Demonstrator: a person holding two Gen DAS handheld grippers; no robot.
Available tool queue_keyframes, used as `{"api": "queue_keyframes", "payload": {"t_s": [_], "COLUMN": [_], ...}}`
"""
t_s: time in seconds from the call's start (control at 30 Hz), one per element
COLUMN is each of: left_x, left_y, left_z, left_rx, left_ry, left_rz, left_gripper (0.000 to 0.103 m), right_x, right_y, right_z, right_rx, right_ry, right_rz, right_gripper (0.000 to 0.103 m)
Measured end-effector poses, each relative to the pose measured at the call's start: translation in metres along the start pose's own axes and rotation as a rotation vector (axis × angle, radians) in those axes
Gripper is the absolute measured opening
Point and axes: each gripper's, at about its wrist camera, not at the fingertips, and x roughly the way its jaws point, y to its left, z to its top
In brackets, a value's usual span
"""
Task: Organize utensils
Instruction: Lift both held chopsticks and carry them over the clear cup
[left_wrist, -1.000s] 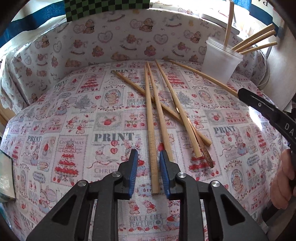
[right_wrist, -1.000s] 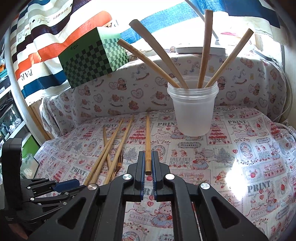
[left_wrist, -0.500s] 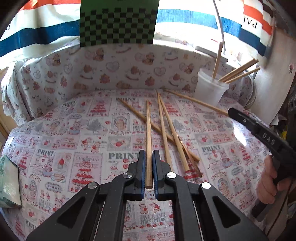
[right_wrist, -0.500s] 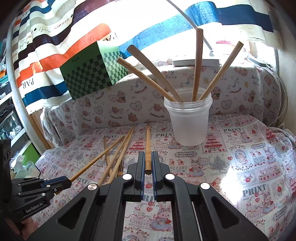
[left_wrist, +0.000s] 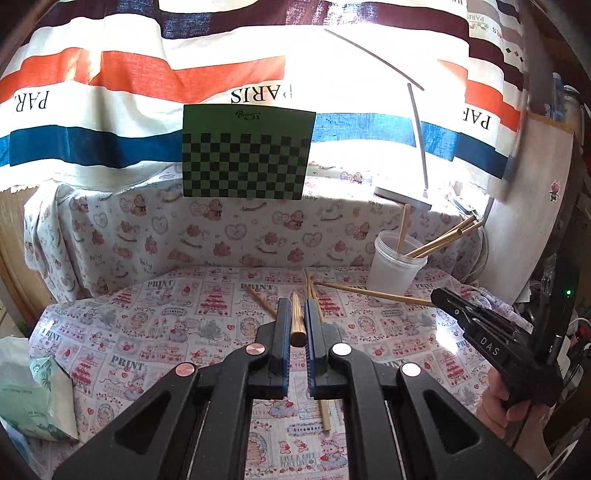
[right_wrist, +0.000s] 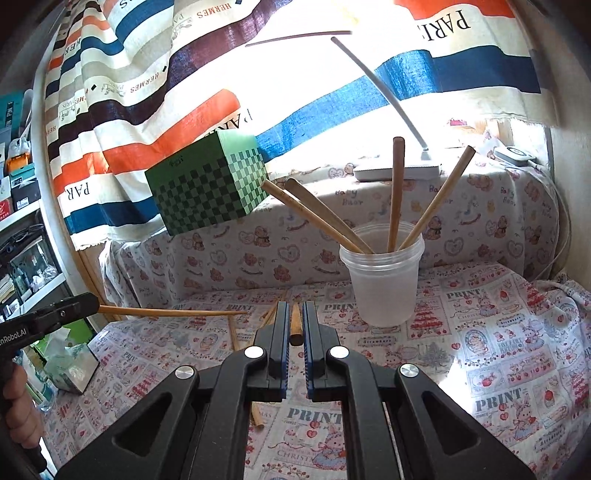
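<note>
My left gripper (left_wrist: 295, 308) is shut on a wooden chopstick (left_wrist: 297, 325), held in the air above the printed cloth. From the right wrist view that left gripper (right_wrist: 90, 303) shows at the left edge, its chopstick (right_wrist: 170, 313) pointing right. My right gripper (right_wrist: 294, 314) is shut on another chopstick (right_wrist: 295, 326), short of the translucent cup (right_wrist: 384, 284). Several wooden utensils stand in the cup (left_wrist: 397, 267). In the left wrist view the right gripper (left_wrist: 439, 295) pinches its chopstick (left_wrist: 369, 291). Loose chopsticks (left_wrist: 324, 410) lie on the cloth.
A green checkered box (left_wrist: 247, 155) sits on the raised ledge behind the cloth, and a white desk lamp (left_wrist: 402, 194) stands behind the cup. A tissue pack (left_wrist: 29, 398) lies at the left edge. A person's hand (left_wrist: 498, 402) grips the right tool.
My left gripper closed on a chopstick and lifted it off the cloth, tilting up. The right gripper rose a little with its chopstick still pinched.
</note>
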Motion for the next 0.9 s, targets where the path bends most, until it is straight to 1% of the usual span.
{"api": "queue_keyframes", "payload": {"t_s": [0.1,0.2,0.27,0.37,0.43,0.57,0.6,0.7,0.73,0.8,0.9], "left_x": [-0.002,-0.009,-0.012,-0.012,-0.009,-0.004,-0.002,0.003,0.005,0.010,0.020], "left_y": [0.000,-0.001,-0.003,-0.007,-0.010,-0.015,-0.017,-0.027,-0.030,-0.038,-0.053], "left_z": [0.009,0.022,0.033,0.053,0.066,0.094,0.100,0.118,0.123,0.133,0.147], "left_rx": [0.008,0.003,0.009,0.008,0.010,0.006,0.008,0.024,0.028,0.045,0.086], "left_ry": [0.002,-0.010,-0.023,-0.013,0.001,0.020,0.022,0.018,0.019,0.018,0.031], "left_rz": [0.003,-0.031,-0.053,-0.082,-0.111,-0.144,-0.147,-0.152,-0.159,-0.172,-0.174], "left_gripper": [0.006,0.006,0.006,0.006,0.006,0.006,0.006,0.006,0.006,0.006,0.006], "right_x": [-0.008,-0.028,-0.037,-0.049,-0.056,-0.068,-0.071,-0.078,-0.078,-0.076,-0.071], "right_y": [0.006,0.014,0.016,0.017,0.015,0.009,0.008,0.005,0.004,-0.001,-0.007], "right_z": [0.012,0.033,0.050,0.078,0.097,0.137,0.146,0.173,0.182,0.198,0.220], "right_rx": [-0.026,-0.075,-0.089,-0.105,-0.106,-0.071,-0.068,-0.077,-0.073,-0.058,-0.045], "right_ry": [0.021,-0.008,0.001,0.005,0.000,0.009,0.001,-0.060,-0.075,-0.087,-0.126], "right_rz": [-0.013,-0.018,-0.042,-0.065,-0.068,-0.055,-0.055,-0.062,-0.074,-0.062,-0.072], "right_gripper": [0.007,0.007,0.007,0.007,0.007,0.007,0.007,0.007,0.007,0.007,0.007]}}
